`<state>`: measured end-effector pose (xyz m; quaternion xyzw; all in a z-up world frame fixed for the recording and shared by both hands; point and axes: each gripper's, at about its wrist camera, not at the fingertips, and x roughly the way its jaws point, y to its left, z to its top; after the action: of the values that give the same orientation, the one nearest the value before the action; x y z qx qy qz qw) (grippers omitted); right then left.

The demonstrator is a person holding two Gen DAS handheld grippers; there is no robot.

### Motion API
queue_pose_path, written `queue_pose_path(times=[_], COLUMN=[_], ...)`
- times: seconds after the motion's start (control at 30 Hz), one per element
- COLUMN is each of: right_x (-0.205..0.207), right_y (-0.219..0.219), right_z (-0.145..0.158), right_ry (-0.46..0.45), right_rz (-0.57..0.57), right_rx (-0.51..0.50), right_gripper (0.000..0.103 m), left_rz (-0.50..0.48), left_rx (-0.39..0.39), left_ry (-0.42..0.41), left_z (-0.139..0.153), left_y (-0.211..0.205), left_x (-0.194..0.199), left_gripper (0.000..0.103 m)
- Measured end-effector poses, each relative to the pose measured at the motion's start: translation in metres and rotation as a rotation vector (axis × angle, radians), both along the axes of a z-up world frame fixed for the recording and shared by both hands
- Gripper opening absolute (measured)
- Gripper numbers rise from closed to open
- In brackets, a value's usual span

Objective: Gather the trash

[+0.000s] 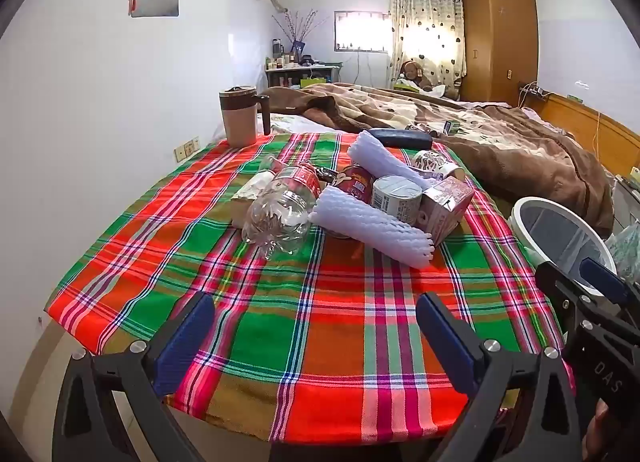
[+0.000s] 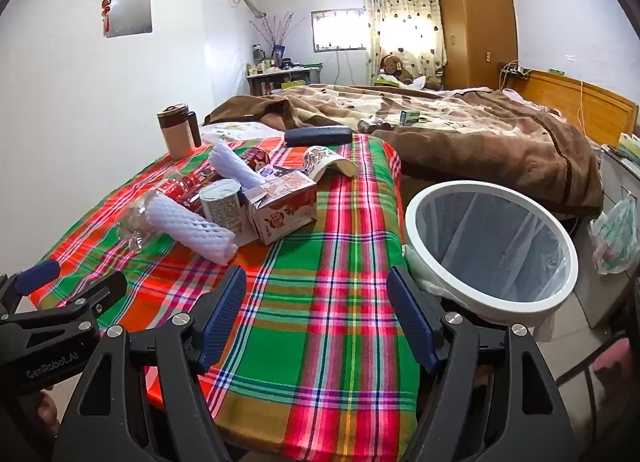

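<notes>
A pile of trash lies mid-table on the plaid cloth (image 1: 320,322): a clear plastic bottle (image 1: 284,210), two white foam nets (image 1: 372,230), a tin can (image 1: 396,196), a pink carton (image 1: 444,206) and a red can (image 1: 354,182). The pile also shows in the right wrist view, with the foam net (image 2: 192,228), tin can (image 2: 222,206) and carton (image 2: 282,208). A white-rimmed trash bin (image 2: 492,250) stands right of the table. My left gripper (image 1: 316,322) is open and empty near the front edge. My right gripper (image 2: 318,302) is open and empty beside the bin.
A brown mug with lid (image 1: 240,116) stands at the table's far left corner. A dark case (image 1: 400,138) and a patterned cup (image 2: 320,160) lie at the far edge. A bed with a brown blanket (image 2: 460,134) is behind. A plastic bag (image 2: 616,238) hangs at right.
</notes>
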<state>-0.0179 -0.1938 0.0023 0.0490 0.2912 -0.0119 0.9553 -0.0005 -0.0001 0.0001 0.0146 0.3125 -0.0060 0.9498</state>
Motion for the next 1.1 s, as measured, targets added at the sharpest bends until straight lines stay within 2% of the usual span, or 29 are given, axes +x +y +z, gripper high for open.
queue_pose_path(times=[1.1], right_x=[-0.0024], right_y=[0.0001], right_z=[0.0035], right_ry=[-0.009], right_rz=[-0.01], right_rx=[-0.005], right_gripper=[0.074], left_rz=[0.004], left_rx=[-0.009], left_ry=[0.016], left_z=[0.0006], left_y=[0.0016], left_x=[-0.0038], left_gripper=[0.102])
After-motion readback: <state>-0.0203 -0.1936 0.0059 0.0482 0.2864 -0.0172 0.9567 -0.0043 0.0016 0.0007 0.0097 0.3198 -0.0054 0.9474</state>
